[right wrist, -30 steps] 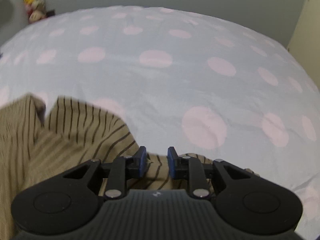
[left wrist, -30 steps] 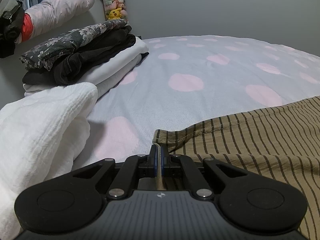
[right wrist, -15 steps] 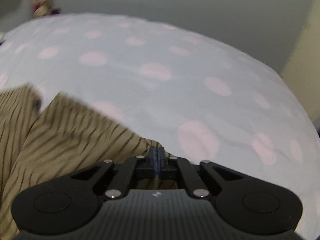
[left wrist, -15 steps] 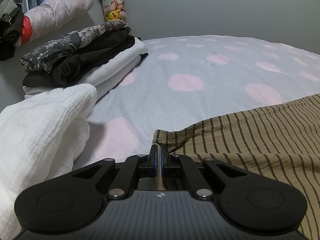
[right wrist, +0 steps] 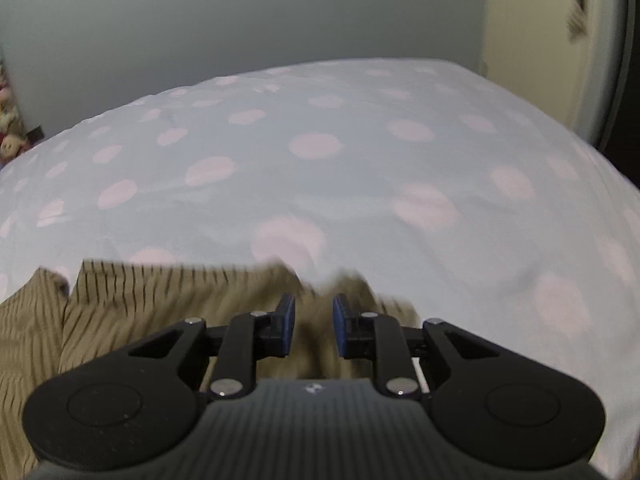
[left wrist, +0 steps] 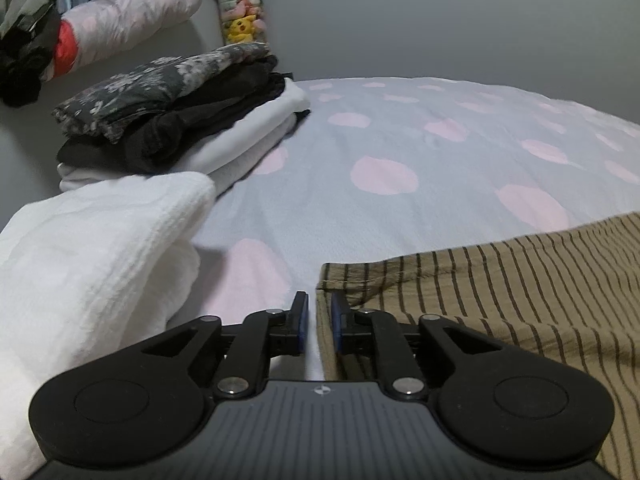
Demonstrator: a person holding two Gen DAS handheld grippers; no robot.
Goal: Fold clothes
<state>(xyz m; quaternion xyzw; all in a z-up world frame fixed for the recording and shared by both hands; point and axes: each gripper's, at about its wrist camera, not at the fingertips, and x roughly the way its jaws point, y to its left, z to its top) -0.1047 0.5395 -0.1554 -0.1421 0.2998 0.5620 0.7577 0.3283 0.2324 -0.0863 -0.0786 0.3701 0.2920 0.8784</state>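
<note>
**A:** On the pale blue bedsheet with pink polka dots (left wrist: 400,132), the olive-tan garment with thin dark stripes (left wrist: 520,280) is lying flat, bottom right of the left wrist view. Its hemmed corner sits right in front of the left gripper (left wrist: 319,316).

**B:** Is the left one actually holding it?

**A:** Doesn't look like it. The blue-padded fingers (left wrist: 301,316) are parted a little, and the cloth's edge runs up through the gap next to the right-hand pad, but nothing's pinched.

**B:** And the right gripper (right wrist: 314,322)?

**A:** Same deal, slightly wider apart, hovering over a bunched bit of that striped fabric (right wrist: 160,300). Grabbing nothing. The cloth there is motion-blurred, so I can't tell whether the pads touch it.

**B:** What else is around?

**A:** To the left of the left gripper there's a white textured folded towel-like cloth (left wrist: 92,256), close by. Behind it, a stack of folded clothes (left wrist: 180,120): grey floral on top, black in the middle, white underneath. A column of small plush toys (left wrist: 240,12) stands against the grey wall (left wrist: 400,20).
</note>
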